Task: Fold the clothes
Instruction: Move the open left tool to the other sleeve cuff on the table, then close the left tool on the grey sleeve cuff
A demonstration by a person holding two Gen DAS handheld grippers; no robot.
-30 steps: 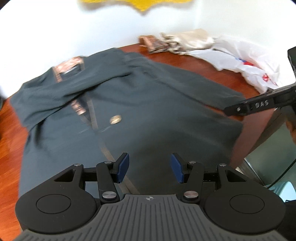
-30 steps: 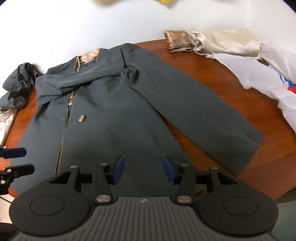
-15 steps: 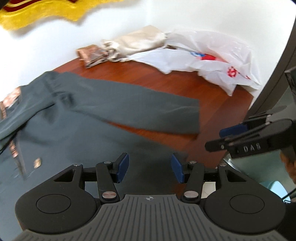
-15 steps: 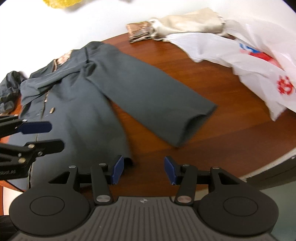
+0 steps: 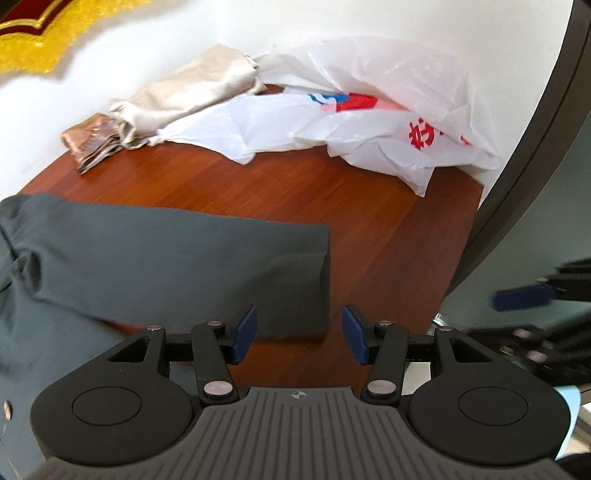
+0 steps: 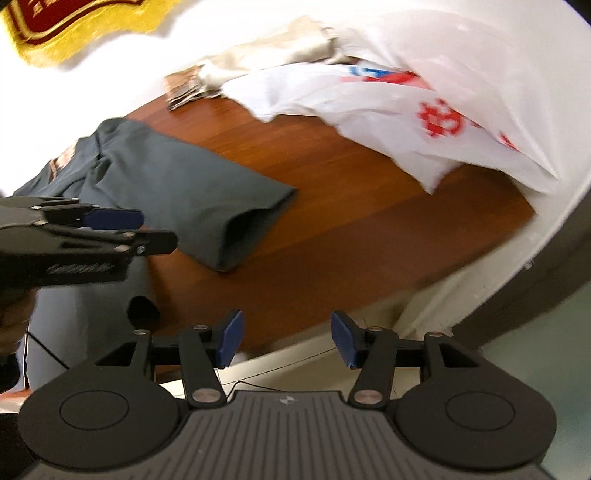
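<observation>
Currently the dark grey jacket (image 5: pixel 122 266) is lying flat on the wooden desk (image 5: pixel 295 184), its one sleeve (image 6: pixel 207 192) stretching out from the body with the open cuff end resting on bare wood. No claw is touching the jacket.

Left claw (image 5: pixel 299 334): it is hovering just over the sleeve's cuff, blue pads standing wide apart, gripping nothing. In the right wrist view it is showing side-on (image 6: pixel 144 232), beside the sleeve, a person's hand (image 6: pixel 14 314) partly visible behind it.

Right claw (image 6: pixel 286 338): it is hanging past the desk edge nearest the camera, off to the far side of the cuff from the jacket body, pads spread wide and empty. It is appearing blurred in the left wrist view (image 5: pixel 524 314).

Beyond the sleeve, toward the white wall, a white plastic bag (image 5: pixel 369 122) with red print is lying crumpled; beside it a beige cloth (image 5: pixel 192 92), then a small brown patterned fabric (image 5: pixel 92 140). A yellow-fringed hanging (image 6: pixel 81 33) is showing above on the wall.
</observation>
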